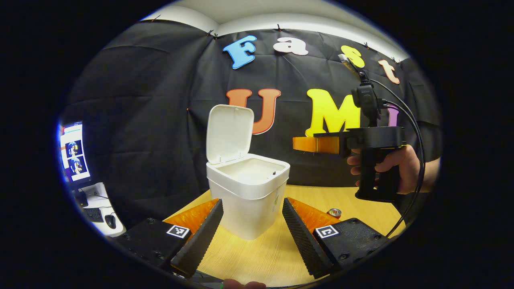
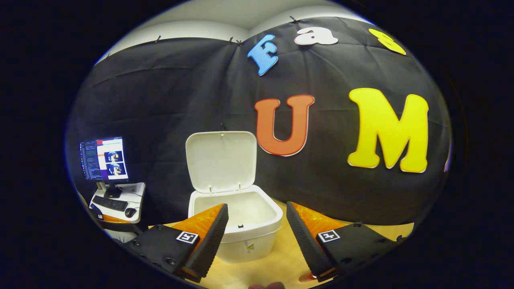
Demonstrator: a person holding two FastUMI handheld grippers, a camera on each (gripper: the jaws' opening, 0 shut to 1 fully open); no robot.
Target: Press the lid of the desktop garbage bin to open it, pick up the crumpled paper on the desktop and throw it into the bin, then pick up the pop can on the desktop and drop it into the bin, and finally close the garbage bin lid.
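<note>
Left gripper view: both hand-held grippers, left (image 1: 251,230) and right (image 2: 255,237), spread wide and empty, bin (image 1: 249,200) lid (image 1: 229,134) upright.

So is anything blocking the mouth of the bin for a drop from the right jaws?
Nothing visible does. The lid stands upright at the back, leaving the bin mouth open below the empty right gripper.

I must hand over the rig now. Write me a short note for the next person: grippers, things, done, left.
Left gripper: open, empty, low over the table, facing the bin.
Right gripper: open, empty, held above the bin.
Lid: up, so opening is done.
Can: on the table, right of the bin in the left gripper view.
Paper: I cannot find it; check inside the bin.
Left: can into the bin, then close the lid.
</note>
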